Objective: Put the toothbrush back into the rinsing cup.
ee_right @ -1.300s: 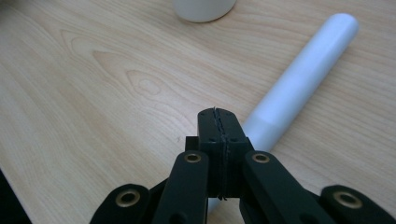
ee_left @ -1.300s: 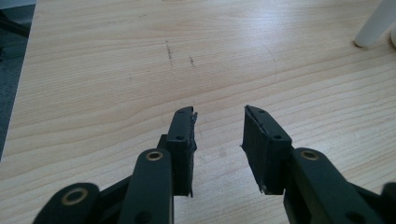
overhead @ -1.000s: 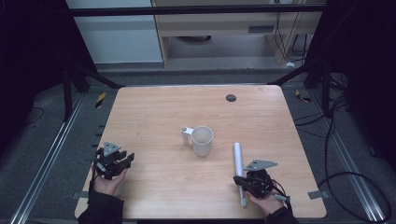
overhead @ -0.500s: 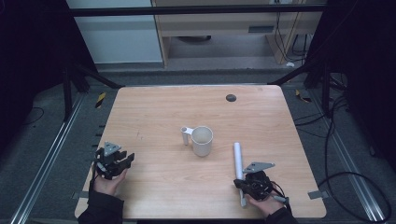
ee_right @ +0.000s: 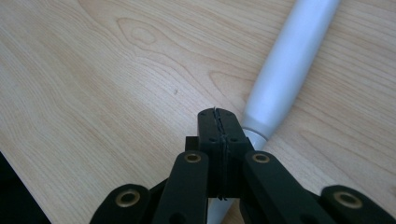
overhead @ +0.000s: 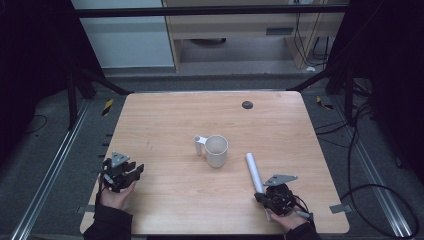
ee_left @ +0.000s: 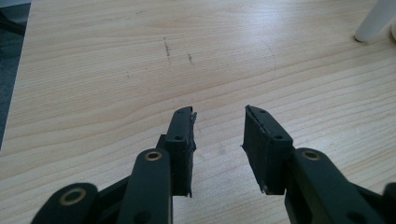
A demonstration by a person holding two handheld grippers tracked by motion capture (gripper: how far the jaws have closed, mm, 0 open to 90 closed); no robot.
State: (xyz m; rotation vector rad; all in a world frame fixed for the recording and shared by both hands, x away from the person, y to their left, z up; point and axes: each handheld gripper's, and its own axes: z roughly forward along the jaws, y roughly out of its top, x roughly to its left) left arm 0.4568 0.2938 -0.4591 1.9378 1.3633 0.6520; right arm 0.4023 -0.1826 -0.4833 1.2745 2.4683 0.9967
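Observation:
A white mug (overhead: 216, 150) stands upright at the middle of the wooden table (overhead: 165, 120), its handle (ee_left: 373, 18) turned left. A pale grey tube (overhead: 254, 171) lies flat to the mug's right, running toward the front edge. My right gripper (overhead: 262, 198) rests at the tube's near end. In the right gripper view its jaws (ee_right: 218, 114) are pressed together with nothing between them, and the tube (ee_right: 289, 60) passes just beside and under them. My left gripper (overhead: 136, 171) sits at the front left, held by a hand. Its jaws (ee_left: 219, 122) stand apart over bare wood.
A small dark round spot (overhead: 247, 104) lies near the table's far edge. Metal rails and cables run along the floor on both sides of the table. A low shelf unit (overhead: 250, 30) stands beyond the far edge.

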